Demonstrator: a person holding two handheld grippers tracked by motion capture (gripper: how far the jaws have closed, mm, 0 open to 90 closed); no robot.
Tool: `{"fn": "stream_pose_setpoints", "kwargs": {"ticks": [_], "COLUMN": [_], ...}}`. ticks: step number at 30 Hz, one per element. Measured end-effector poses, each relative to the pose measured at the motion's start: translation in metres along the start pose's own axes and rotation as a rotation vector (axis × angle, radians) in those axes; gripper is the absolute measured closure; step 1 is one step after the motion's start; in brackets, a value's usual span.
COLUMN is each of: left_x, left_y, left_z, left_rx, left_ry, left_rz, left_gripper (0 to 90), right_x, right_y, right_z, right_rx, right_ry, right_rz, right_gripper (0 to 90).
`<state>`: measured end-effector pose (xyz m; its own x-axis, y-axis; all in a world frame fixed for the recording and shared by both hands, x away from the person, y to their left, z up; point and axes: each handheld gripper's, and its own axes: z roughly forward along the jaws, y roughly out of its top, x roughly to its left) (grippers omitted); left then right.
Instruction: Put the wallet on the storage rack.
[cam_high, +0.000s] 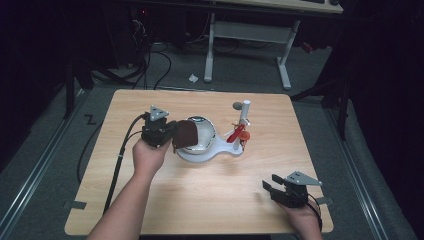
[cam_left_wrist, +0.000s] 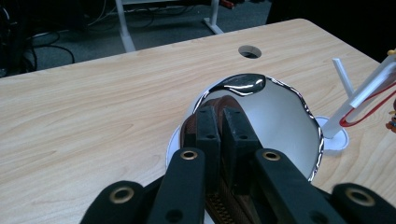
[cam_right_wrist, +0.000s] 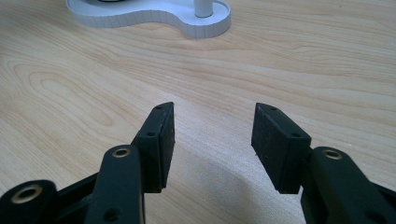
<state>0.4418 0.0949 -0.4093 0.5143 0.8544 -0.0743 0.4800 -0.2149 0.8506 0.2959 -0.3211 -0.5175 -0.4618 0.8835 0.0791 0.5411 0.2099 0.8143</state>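
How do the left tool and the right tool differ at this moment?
The left tool is shut on a brown woven cloth held against the shiny metal dome; the right tool is open and holds nothing. The left is at the dome, the right near the table's front edge. Both have black jaws.

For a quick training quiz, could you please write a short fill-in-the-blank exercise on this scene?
1. The left claw is shut on a ____ cloth.
2. The cloth lies against a shiny ____ dome.
3. The right claw has its jaws ____, over the bare wooden table.

Missing words: brown; metal; open
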Motion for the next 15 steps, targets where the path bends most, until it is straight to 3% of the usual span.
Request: {"fn": "stream_pose_setpoints", "kwargs": {"ticks": [10, 15], "left_x": [-0.004, -0.007], "left_y": [0.005, 0.007], "left_z": [0.017, 0.019], "left_rx": [0.000, -0.025], "left_ry": [0.006, -0.002], "left_rz": [-0.007, -0.020], "left_gripper": [84.5, 82.1], "right_x": [0.000, 0.000], "right_y": [0.000, 0.000], "right_z": [0.000, 0.000], "right_rx": [-0.001, -0.002], "right_ry": [0.001, 0.004], "right_rz": [0.002, 0.000], "right_gripper": [49.5, 49.5]}}
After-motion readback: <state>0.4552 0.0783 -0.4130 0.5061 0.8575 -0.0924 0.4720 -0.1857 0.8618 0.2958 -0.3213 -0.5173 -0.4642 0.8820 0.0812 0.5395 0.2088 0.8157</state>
